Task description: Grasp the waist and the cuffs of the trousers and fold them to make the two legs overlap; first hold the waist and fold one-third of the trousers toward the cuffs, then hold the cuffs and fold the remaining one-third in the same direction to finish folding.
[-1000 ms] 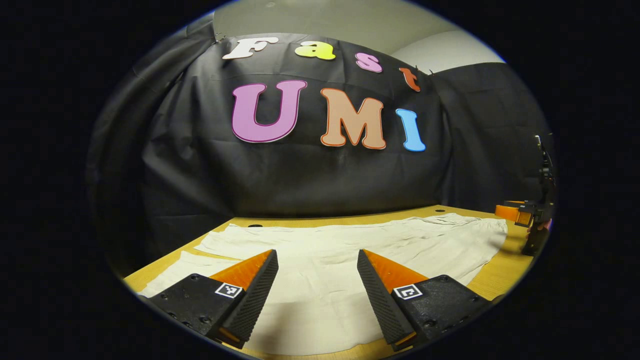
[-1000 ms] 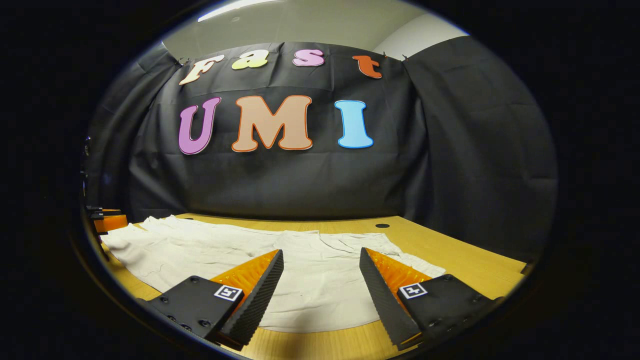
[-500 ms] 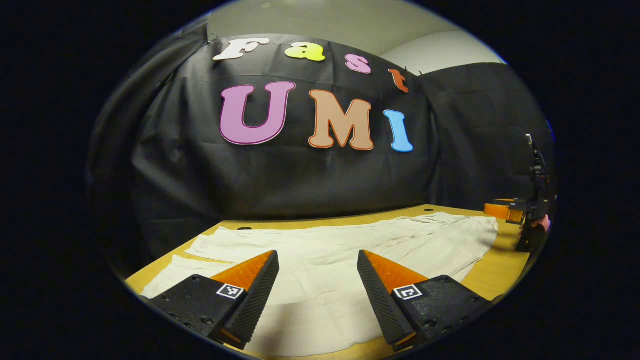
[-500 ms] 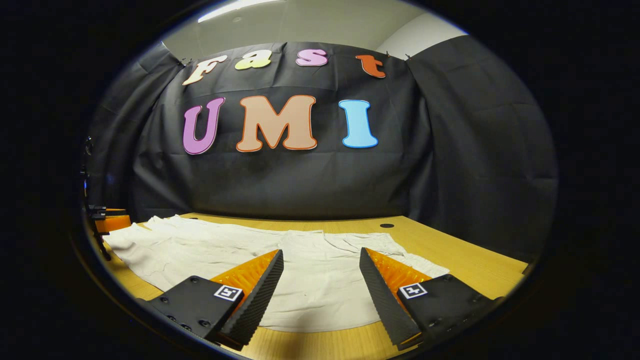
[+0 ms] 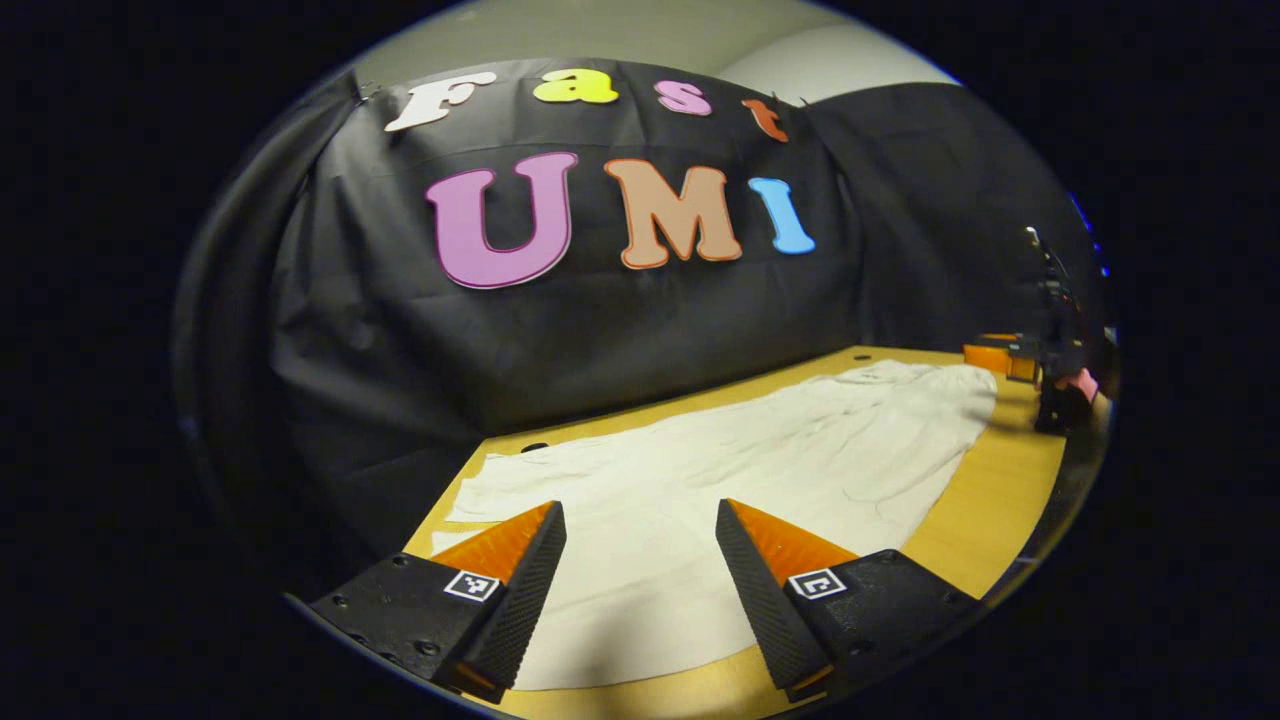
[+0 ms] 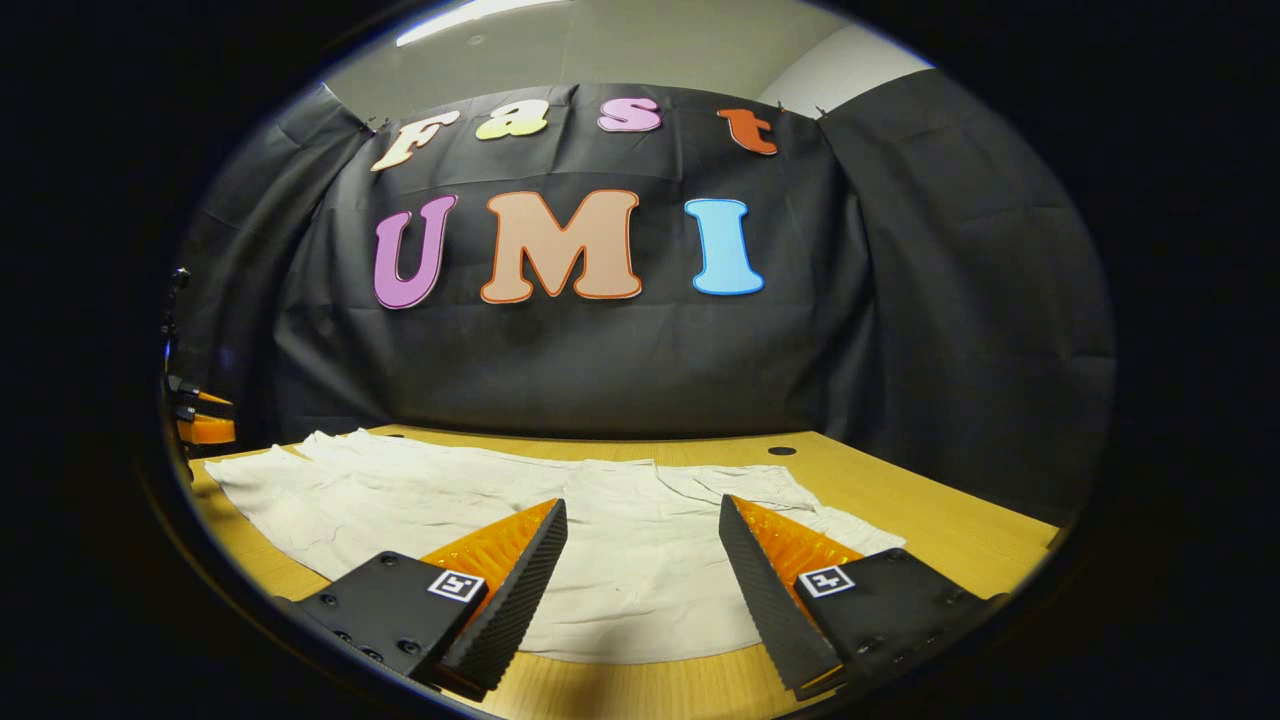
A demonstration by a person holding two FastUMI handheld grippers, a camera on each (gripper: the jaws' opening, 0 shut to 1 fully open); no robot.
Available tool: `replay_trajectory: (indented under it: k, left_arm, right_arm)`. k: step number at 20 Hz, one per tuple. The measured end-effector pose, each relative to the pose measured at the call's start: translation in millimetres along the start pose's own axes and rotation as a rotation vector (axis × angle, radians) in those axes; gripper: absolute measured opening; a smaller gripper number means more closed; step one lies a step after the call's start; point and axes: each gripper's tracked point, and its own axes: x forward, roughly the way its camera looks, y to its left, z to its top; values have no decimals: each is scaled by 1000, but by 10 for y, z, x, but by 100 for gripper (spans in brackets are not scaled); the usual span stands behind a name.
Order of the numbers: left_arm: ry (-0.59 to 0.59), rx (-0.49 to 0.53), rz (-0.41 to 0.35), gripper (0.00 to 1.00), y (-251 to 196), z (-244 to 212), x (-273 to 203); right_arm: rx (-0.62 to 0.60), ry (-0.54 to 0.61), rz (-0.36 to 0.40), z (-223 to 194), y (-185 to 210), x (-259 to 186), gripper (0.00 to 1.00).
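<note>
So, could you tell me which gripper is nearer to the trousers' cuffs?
Left. The left gripper hovers open over the trousers by the cuffs; the right gripper is open at the opposite, waist end.

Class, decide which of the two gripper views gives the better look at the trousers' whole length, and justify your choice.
The left gripper view: the trousers stretch away across the table towards the right gripper, so most of their length shows. The right gripper view shows the trousers spread sideways, wrinkled, partly behind that gripper's open fingers.
</note>
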Motion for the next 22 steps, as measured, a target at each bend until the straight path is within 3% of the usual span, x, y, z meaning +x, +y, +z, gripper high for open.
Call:
replay_trajectory:
  k: [4,9,19,22]
  left_arm:
    - [197,25,-216,90,-133,-320,-187]
    - [479,162,-392,91,-147,-729,-492]
    - [853,443,-611,83,-105,-1201,-644]
    - [884,471,-645,80,-115,-1185,-584]
  right_arm:
    - [-1,-2,9,7,16,5,97]
    - [0,1,17,2,30,5,98]
    - [0,-2,11,12,22,-7,98]
    - [0,-2,11,9,20,-23,98]
